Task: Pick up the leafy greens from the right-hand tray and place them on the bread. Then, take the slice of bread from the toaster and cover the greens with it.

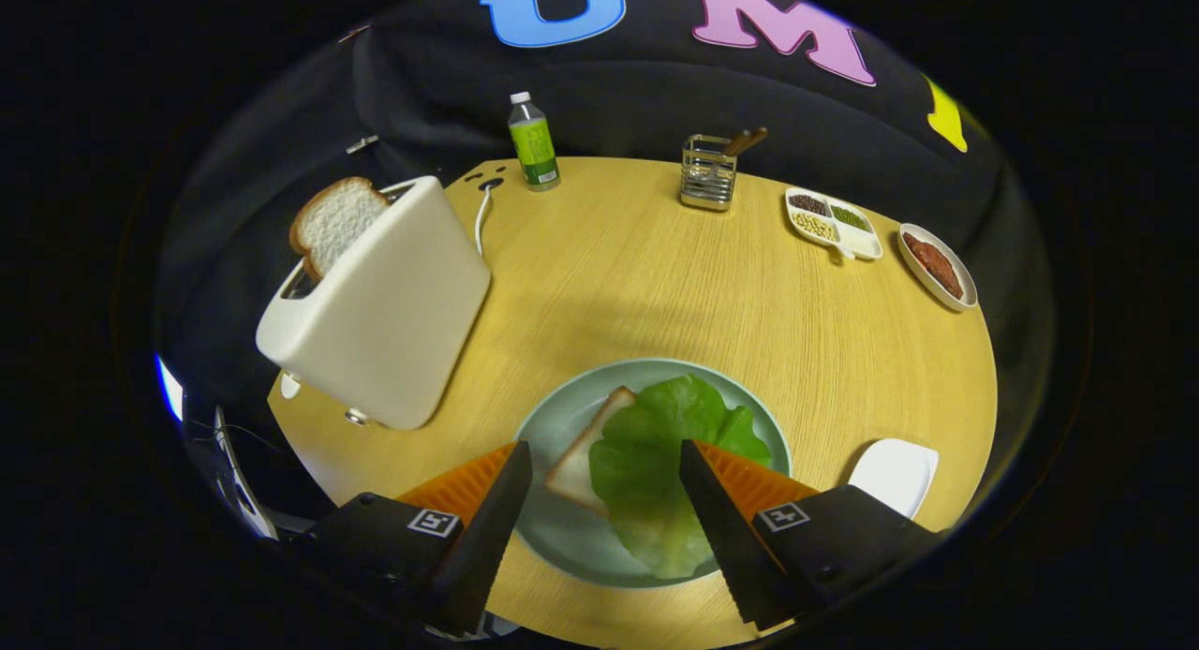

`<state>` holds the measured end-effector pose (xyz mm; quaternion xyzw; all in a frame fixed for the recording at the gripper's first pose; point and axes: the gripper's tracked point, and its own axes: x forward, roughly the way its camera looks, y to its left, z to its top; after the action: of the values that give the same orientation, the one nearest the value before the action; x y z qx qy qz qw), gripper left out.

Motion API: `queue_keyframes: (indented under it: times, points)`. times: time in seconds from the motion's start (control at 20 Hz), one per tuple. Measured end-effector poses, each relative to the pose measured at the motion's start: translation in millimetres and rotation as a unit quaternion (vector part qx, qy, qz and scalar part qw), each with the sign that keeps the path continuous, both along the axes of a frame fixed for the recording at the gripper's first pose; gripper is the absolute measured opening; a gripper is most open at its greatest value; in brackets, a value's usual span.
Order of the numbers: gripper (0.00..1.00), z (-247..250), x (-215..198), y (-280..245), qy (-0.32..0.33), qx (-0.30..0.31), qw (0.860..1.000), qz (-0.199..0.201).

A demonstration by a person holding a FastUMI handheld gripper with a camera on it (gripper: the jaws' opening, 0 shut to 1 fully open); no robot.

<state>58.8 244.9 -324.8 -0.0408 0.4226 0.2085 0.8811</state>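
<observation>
Lettuce leaf: lying on the bread in the green plate.
Gripper: fingers spread, empty (above the plate).
Toaster slice: next; grip its upstanding crust squarely, lift straight.

Table: pale wood-grain top, matt, fine straight lines. Toaster: smooth cream shell, satin sheen. Bread slice in toaster: porous white crumb, brown crust. Plate: smooth, pale green, soft gloss. Lettuce leaf: waxy, crinkled, lying on the plate's bread. Utensil rack: shiny metal. Bottle: clear plastic. Gripper: jaws apart, fingers' inner faces ridged.
</observation>
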Motion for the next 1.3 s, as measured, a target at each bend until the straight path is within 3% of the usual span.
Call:
queue_keyframes:
  times: [0.25, 0.75, 1.0, 1.3]
  points:
    - [0.99, 49, 8, 34, -0.062, 0.015, 0.997, 0.034]
    - [0.99, 136, 11, 145, -0.167, 0.048, 0.976, 0.133]
    - [0.99, 136, 11, 194, -0.173, 0.049, 0.97, 0.161]
    - [0.99, 116, 34, 230, -0.18, 0.03, 0.972, 0.146]
